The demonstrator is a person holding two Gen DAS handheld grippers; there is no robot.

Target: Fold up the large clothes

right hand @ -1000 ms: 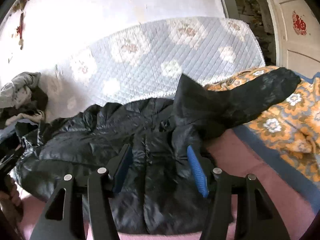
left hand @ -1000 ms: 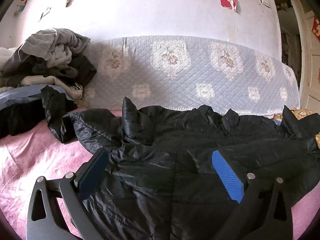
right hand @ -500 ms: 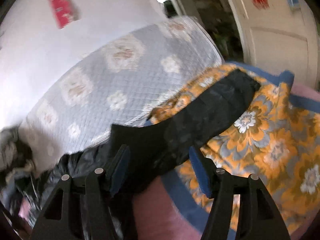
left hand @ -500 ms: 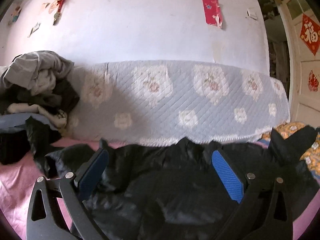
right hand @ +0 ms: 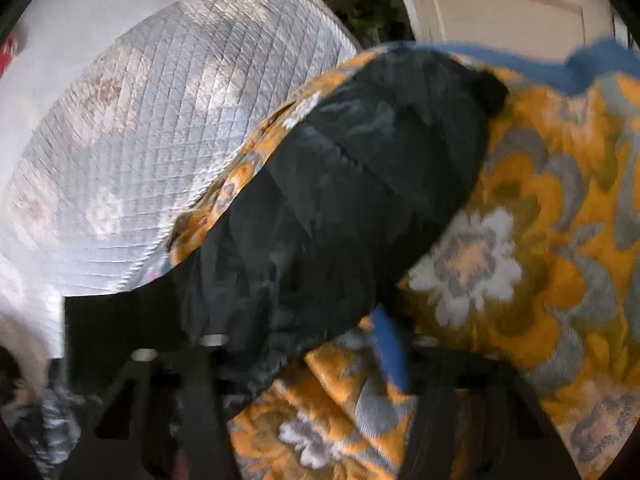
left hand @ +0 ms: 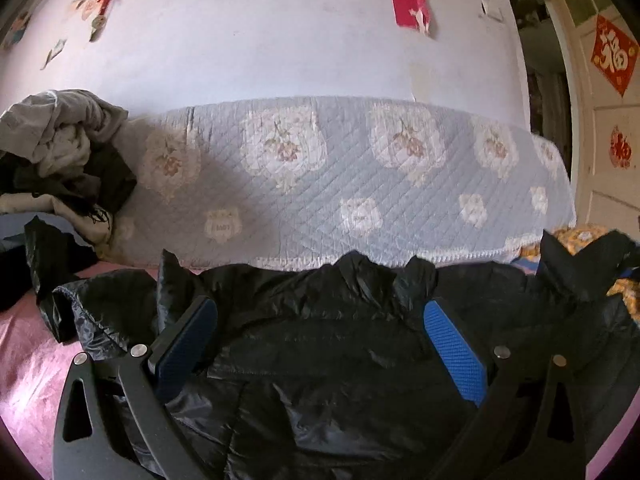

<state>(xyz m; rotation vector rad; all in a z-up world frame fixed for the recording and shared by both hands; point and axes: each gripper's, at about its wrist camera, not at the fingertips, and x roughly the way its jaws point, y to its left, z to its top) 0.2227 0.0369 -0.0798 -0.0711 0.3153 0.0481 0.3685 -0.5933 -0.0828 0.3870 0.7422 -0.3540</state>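
Black padded jacket (left hand: 340,360) spread front-up across a pink bed cover (left hand: 24,360), collar toward a grey quilted backrest (left hand: 320,184). Heap of other clothes (left hand: 60,152) well apart, at the far left.

Likely light, puffy and very soft, with a shiny, slick shell; no stiffness to hold a crease, so probably prone to springing open and sliding over itself. Not fragile. Best taken by a gathered pinch of fabric at a seam, cuff, hem or shoulder, rather than by the smooth flat of a panel.

Left gripper (left hand: 318,308) spread wide, nothing between the blue pads (left hand: 452,348); hovering just above the chest of the jacket, pointing toward the collar, apparently without touching.

Right gripper (right hand: 312,320) low at the jacket's outstretched sleeve (right hand: 360,184), draped over an orange floral blanket (right hand: 540,200) at the bed's right end. Jaws just now closing, with the upper part of the sleeve between them; one finger hidden under the black fabric, one blue pad showing just beside its edge. Too blurred to tell whether the pads already pinch the cloth.
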